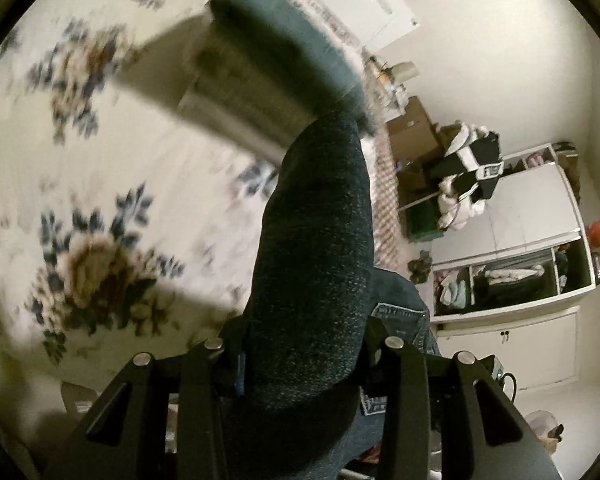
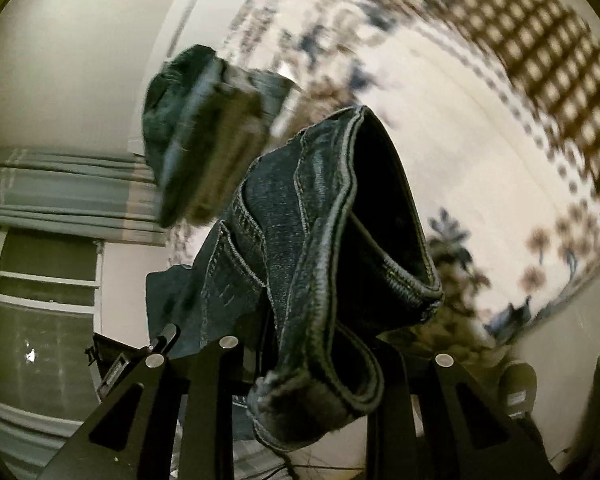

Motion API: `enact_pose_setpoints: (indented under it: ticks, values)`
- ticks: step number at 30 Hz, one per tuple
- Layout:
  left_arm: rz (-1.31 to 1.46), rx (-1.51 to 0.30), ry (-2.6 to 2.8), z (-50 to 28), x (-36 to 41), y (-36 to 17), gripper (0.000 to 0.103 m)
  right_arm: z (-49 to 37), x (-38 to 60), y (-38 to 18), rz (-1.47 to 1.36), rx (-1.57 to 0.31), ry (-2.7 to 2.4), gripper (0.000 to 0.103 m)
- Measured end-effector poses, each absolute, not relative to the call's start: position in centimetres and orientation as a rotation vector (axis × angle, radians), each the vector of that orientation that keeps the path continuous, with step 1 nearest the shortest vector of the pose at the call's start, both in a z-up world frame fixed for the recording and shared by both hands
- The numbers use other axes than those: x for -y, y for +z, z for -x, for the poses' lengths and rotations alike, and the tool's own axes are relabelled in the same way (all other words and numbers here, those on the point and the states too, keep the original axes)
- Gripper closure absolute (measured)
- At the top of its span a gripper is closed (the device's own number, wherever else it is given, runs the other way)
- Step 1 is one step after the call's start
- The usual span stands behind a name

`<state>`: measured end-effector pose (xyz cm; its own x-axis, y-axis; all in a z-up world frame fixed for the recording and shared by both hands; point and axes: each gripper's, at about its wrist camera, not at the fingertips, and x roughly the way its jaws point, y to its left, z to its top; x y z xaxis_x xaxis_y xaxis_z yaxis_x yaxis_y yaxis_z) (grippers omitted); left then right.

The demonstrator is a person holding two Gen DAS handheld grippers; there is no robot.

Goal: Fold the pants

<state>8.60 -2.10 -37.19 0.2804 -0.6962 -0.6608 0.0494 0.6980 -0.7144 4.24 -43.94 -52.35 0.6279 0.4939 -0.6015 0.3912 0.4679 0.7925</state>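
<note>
The left claw (image 1: 300, 360) is closed on a thick fold of the dark denim pants (image 1: 316, 240), which is clamped between its jaws and rises away from it above the bed (image 1: 59, 168). The right claw (image 2: 312, 364) is likewise closed on the pants (image 2: 300, 240), with a seamed, hemmed edge bunched between its jaws. The floral bedspread (image 2: 480, 140) is seen blurred beneath the hanging cloth. An open white wardrobe (image 1: 532, 216) is seen by the wall past the bed's far edge.
</note>
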Motion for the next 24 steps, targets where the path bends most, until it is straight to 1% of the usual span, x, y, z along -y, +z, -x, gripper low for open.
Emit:
enact_pose_setpoints:
  ticks: [3, 7, 10, 13, 16, 19, 22, 24]
  values:
    - [0.668, -1.159, -0.557, -11.7, 2.4, -32.9, 0.068, -6.6, 43.9, -47.1, -1.101, -0.908, 0.087, 0.077]
    - [0.683, -1.121, -0.579, -17.8, 2.7, -28.1, 0.068, -11.6, 44.1, -41.0, -1.076, -0.863, 0.091, 0.077]
    - [0.680, -1.102, -0.594, -23.5, 2.8, -25.9, 0.068, -17.1, 44.1, -37.2, -1.070, -0.830, 0.082, 0.077]
    - [0.680, -1.102, -0.602, -29.8, 2.9, -25.2, 0.068, -23.3, 43.9, -34.7, -1.073, -0.799, 0.068, 0.077]
    - [0.660, -1.112, -0.593, -35.8, 2.8, -26.1, 0.068, -28.9, 43.4, -34.3, -1.088, -0.790, 0.049, 0.077]
    - [0.647, -1.135, -0.577, -41.1, 2.4, -28.2, 0.068, -34.8, 42.7, -35.3, -1.100, -0.796, 0.038, 0.077]
    - [0.651, -1.170, -0.545, -45.0, 1.6, -30.8, 0.068, -40.4, 42.1, -38.0, -1.115, -0.813, 0.035, 0.077]
    - [0.661, -1.205, -0.521, -47.7, 1.0, -33.7, 0.068, -43.4, 41.6, -40.2, -1.112, -0.837, 0.030, 0.077]
